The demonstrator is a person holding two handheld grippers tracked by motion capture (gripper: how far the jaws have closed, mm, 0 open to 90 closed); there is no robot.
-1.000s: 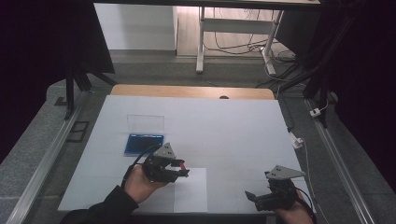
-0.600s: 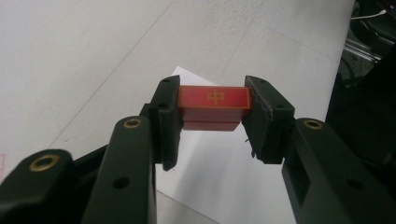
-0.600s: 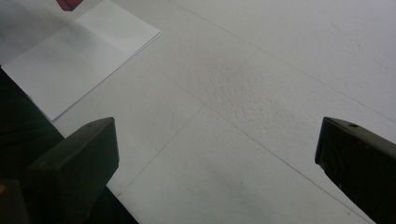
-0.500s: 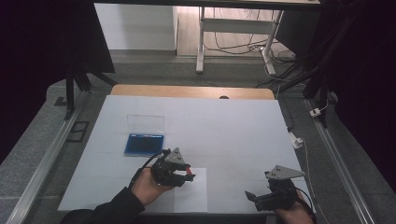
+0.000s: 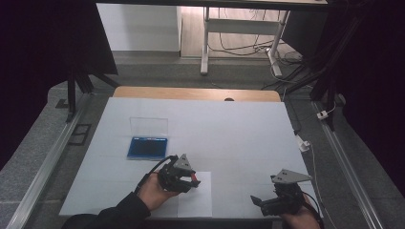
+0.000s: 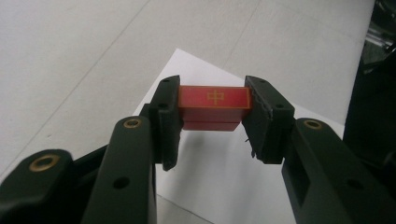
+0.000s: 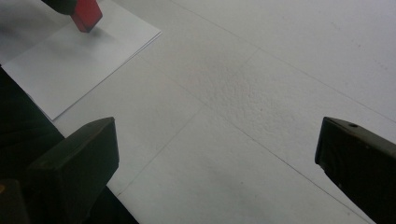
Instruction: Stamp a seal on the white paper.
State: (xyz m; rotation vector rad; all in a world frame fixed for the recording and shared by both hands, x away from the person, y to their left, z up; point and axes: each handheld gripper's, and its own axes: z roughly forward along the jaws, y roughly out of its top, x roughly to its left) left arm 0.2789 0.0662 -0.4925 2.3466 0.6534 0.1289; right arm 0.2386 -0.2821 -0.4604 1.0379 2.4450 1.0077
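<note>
Two hand-held grippers are seen at the near edge of the worktop (image 5: 248, 129). The left hand-held gripper (image 5: 191, 180) is clamped on a red stamp (image 6: 214, 106), which is now held over the paper (image 5: 196, 202); a second ago it was left of the sheet and higher. Stamping is judged to be imminent. The right hand-held gripper (image 5: 258, 201) is kept at the near right, jaws wide apart and empty. A blue ink pad (image 5: 147, 147) is left farther off, its lid raised.
</note>
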